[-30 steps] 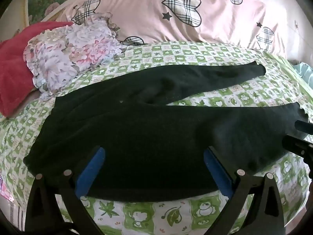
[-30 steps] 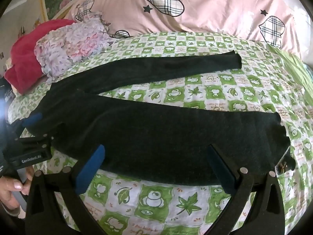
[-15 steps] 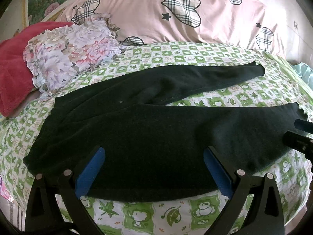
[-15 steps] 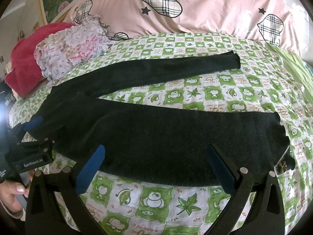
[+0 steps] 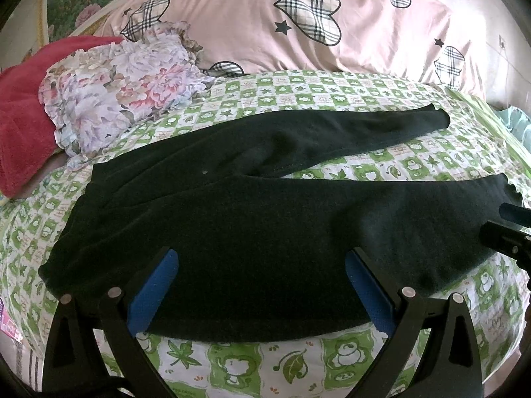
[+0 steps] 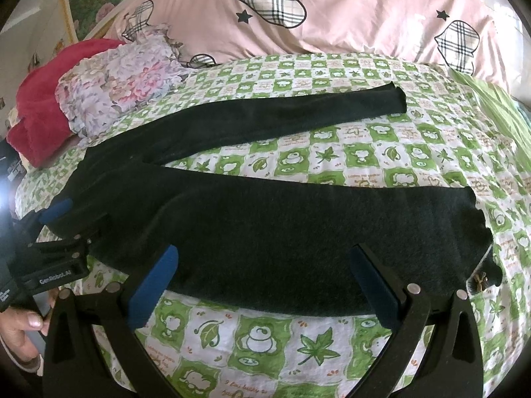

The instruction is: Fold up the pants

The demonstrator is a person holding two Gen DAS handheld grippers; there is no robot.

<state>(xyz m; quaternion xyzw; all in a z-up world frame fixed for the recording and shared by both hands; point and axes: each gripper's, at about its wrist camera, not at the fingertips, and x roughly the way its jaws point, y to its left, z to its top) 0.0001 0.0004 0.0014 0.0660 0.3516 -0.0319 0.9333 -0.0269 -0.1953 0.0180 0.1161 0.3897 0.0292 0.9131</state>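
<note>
Black pants (image 5: 252, 219) lie flat on the bed, waist at the left and both legs spread apart toward the right; they also show in the right wrist view (image 6: 282, 232). My left gripper (image 5: 262, 285) is open, its blue pads over the near edge of the near leg close to the waist. My right gripper (image 6: 265, 285) is open over the near edge of the near leg toward its cuff. Each gripper shows at the edge of the other's view, the right one (image 5: 507, 229) by the cuff, the left one (image 6: 56, 232) by the waist.
The bed has a green and white checked sheet (image 5: 288, 364). A floral pillow (image 5: 122, 89) and a red blanket (image 5: 20, 122) lie at the back left. A pink quilt with plaid hearts (image 5: 298, 26) runs along the back. A hand (image 6: 20, 331) holds the left gripper.
Both grippers have shifted only slightly. The pants lie in the same spread shape, with a fold near the crotch a little flatter.
</note>
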